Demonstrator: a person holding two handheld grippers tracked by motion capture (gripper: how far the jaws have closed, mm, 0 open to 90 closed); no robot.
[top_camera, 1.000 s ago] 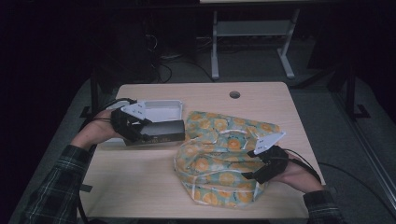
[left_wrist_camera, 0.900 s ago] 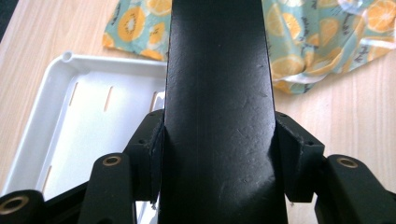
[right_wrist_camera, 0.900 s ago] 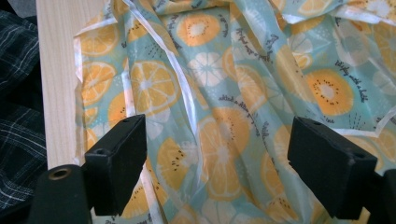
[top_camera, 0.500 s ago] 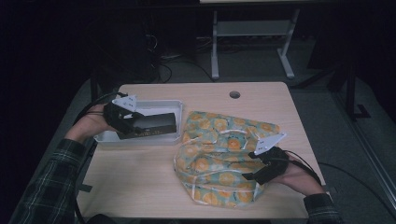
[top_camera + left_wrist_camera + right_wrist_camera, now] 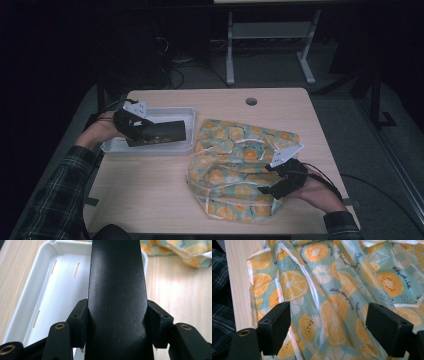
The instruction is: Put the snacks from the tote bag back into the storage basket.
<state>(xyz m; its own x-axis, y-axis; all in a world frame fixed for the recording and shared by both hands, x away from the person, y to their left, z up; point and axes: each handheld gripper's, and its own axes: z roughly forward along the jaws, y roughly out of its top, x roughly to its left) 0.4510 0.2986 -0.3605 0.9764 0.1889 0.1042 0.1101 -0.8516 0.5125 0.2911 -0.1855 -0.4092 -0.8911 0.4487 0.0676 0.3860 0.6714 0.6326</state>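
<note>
Left gripper (image 5: 150,131) over the white tray (image 5: 187,116) at the table's left, clamped on a flat black object (image 5: 159,132), jaws pressed against its two sides in the left gripper view. Black object (image 5: 116,302) long and slab-like, pointing away from the hand toward the tray's far end and the patterned bag beyond; probably some kind of case or remote, though too dark and plain to say which. White tray (image 5: 32,290) shallow, with narrow slots in its floor, lying on the wooden table (image 5: 150,195) with one long side toward the person. Black object held above the tray's floor rather than flat on it, as far as the high view lets on.

Right gripper (image 5: 265,189) at the near right part of the table, on top of the crumpled bag (image 5: 235,165) printed with orange slices on pale blue-green. Jaws wide apart in the right gripper view, nothing between them but the bag's fabric (image 5: 329,300) lying slack beneath, with white seams or straps crossing it. Bag spread from the table's middle down to its near edge, just beside the tray's right end. Plaid sleeve (image 5: 55,195) at lower left, a round cable hole (image 5: 251,101) near the table's far edge.
</note>
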